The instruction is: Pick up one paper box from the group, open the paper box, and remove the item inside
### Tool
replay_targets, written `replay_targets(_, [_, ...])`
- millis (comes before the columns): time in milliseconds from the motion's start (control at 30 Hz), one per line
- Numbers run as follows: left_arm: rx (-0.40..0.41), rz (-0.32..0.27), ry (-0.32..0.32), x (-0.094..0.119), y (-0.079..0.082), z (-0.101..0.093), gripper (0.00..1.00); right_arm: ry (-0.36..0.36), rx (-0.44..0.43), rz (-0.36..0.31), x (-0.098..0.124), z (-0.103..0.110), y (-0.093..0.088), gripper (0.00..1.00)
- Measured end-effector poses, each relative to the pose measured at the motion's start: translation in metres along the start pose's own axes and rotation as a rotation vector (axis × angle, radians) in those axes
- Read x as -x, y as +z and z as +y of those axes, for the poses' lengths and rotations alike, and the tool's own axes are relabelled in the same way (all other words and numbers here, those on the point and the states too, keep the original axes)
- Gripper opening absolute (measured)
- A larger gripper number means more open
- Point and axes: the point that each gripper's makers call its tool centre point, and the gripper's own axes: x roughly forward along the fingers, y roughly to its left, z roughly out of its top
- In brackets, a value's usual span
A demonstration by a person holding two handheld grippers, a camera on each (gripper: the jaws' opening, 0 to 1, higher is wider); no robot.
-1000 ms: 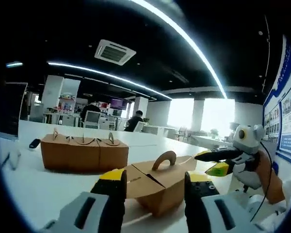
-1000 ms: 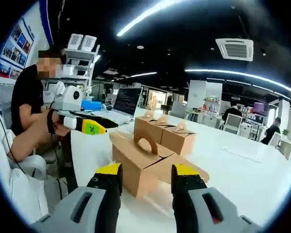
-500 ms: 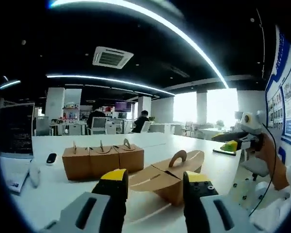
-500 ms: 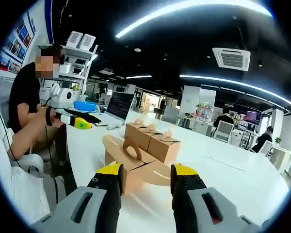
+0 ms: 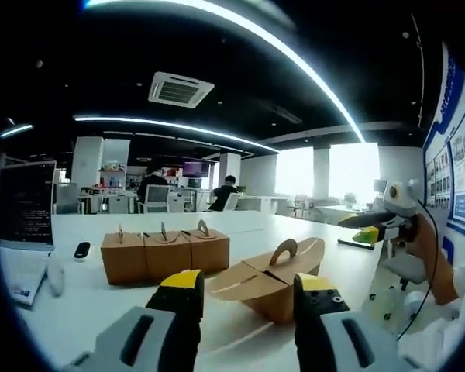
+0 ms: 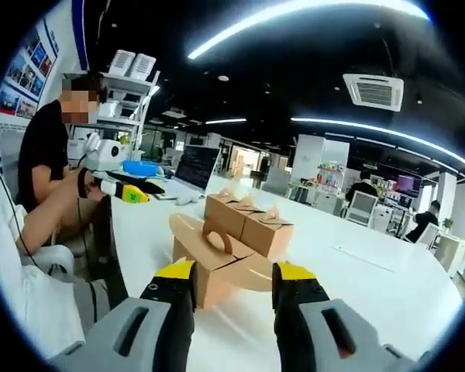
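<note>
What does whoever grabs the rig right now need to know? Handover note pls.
Left gripper: open, empty, pointed at the open box.
Right gripper: open, empty, facing the same box from the other side.
Open box sits on the table, apart from the row of three closed boxes, flaps spread wide.
Done: box separated and opened.
Left: take the item out; the inside is hidden from view.
</note>
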Motion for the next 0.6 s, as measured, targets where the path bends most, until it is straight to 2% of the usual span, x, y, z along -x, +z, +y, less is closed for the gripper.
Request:
replay_targets(233, [-0.002, 0.013, 0.004, 0.0, -0.004, 0.001, 0.47, 0.009, 0.014, 0.0, -0.009, 0.005, 0.008, 0.38])
replay_targets(367, [0.001, 0.008, 0.004, 0.0, -0.003, 0.002, 0.47, 0.026, 0.072, 0.037, -0.018, 0.005, 0.017, 0.37])
replay_targets(600, [-0.002, 0.011, -0.006, 0.0, -0.003, -0.004, 0.47, 0.055, 0.105, 0.068, -0.035, 0.005, 0.029, 0.34])
